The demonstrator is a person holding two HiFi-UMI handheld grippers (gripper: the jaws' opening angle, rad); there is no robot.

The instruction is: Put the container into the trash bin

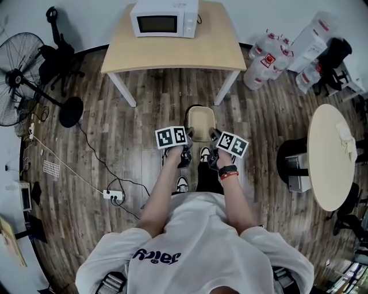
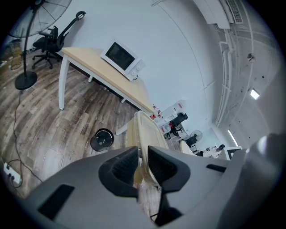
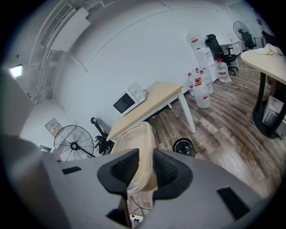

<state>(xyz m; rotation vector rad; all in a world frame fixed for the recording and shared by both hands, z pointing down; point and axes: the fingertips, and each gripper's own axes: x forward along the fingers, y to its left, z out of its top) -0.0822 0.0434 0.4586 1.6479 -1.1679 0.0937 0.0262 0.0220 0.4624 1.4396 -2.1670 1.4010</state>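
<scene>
Over the floor (image 1: 115, 132), left claw (image 2: 142, 164) and right claw (image 3: 141, 167) pinch the container (image 1: 201, 122)

The wood-plank floor (image 1: 144, 109) carries a rectangular light-wood table (image 1: 218, 46) with a white microwave (image 1: 164, 17) near its far left corner. Also on the floor are a pedestal fan (image 1: 17, 80), a power strip (image 1: 113, 196), water bottles (image 1: 267, 54), a round table (image 1: 330, 155) and a black trash bin (image 2: 102, 139).

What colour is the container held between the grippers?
The container is pale translucent beige; shows best in the right gripper view.
</scene>
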